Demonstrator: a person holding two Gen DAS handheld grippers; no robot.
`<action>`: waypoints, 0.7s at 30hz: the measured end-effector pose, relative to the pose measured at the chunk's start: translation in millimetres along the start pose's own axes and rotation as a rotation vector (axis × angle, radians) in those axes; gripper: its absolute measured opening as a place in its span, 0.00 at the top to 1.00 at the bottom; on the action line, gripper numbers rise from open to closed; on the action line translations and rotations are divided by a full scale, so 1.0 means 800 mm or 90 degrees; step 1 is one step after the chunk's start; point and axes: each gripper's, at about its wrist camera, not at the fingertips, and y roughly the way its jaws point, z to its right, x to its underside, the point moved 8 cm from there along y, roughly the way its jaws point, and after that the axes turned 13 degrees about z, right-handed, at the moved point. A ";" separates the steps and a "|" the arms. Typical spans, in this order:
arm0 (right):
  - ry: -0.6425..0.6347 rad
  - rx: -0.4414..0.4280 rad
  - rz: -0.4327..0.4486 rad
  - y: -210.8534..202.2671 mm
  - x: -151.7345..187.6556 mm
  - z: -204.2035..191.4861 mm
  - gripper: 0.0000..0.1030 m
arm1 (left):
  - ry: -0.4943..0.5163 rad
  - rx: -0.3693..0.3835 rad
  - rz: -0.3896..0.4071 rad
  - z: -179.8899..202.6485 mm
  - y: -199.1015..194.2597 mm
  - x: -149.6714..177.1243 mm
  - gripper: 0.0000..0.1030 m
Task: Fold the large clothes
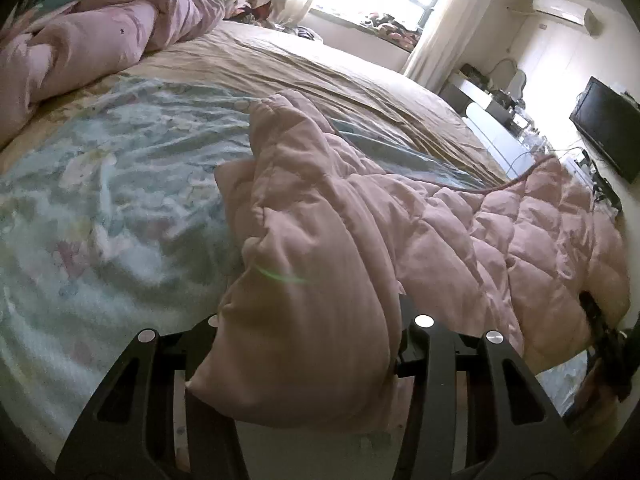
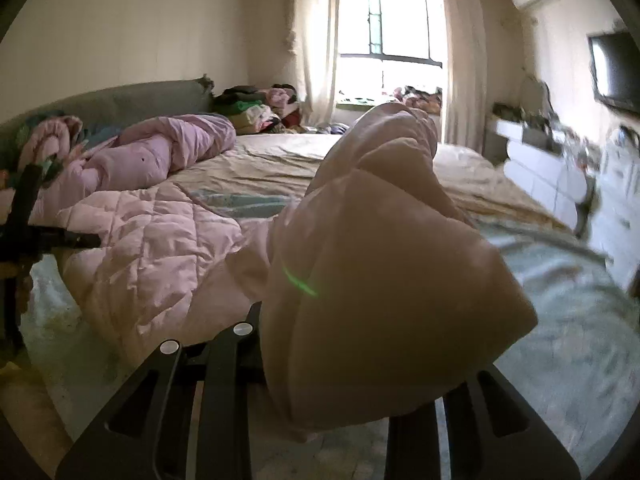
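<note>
A large pink quilted garment (image 1: 500, 240) lies spread over the near side of the bed. My left gripper (image 1: 308, 332) is shut on one bunched corner of it, lifted off the bedding, and the fabric bulges between the black fingers (image 1: 416, 344). My right gripper (image 2: 352, 340) is shut on another puffy corner (image 2: 380, 272), which fills the middle of the right wrist view and hides the right finger's tip. The rest of the garment (image 2: 152, 240) trails down to the sheet between the two grips. Each view catches the other gripper at its edge: right (image 1: 600, 320), left (image 2: 24, 236).
The bed has a pale blue floral sheet (image 1: 100, 200) and a beige cover (image 1: 320, 68). A rolled pink duvet (image 2: 168, 144) lies by the grey headboard. Piled clothes (image 2: 256, 108) sit near the window. White drawers (image 2: 540, 172) and a wall television (image 1: 608, 128) stand to the right.
</note>
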 end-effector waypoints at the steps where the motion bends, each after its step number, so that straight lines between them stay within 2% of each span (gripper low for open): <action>1: 0.021 0.002 -0.004 -0.006 0.005 0.005 0.75 | 0.003 -0.001 0.002 0.001 -0.003 0.002 0.62; 4: 0.080 0.015 -0.025 -0.015 0.023 0.022 0.75 | 0.018 -0.007 0.007 0.003 -0.009 0.010 0.62; 10: 0.211 0.058 -0.091 0.006 0.065 0.053 0.74 | 0.007 -0.029 -0.005 -0.015 -0.001 0.025 0.59; 15: 0.287 0.090 -0.131 0.027 0.090 0.065 0.73 | 0.009 -0.043 -0.015 -0.022 0.007 0.031 0.57; 21: 0.334 0.110 -0.154 0.042 0.101 0.072 0.71 | 0.021 -0.060 -0.020 -0.021 0.014 0.036 0.52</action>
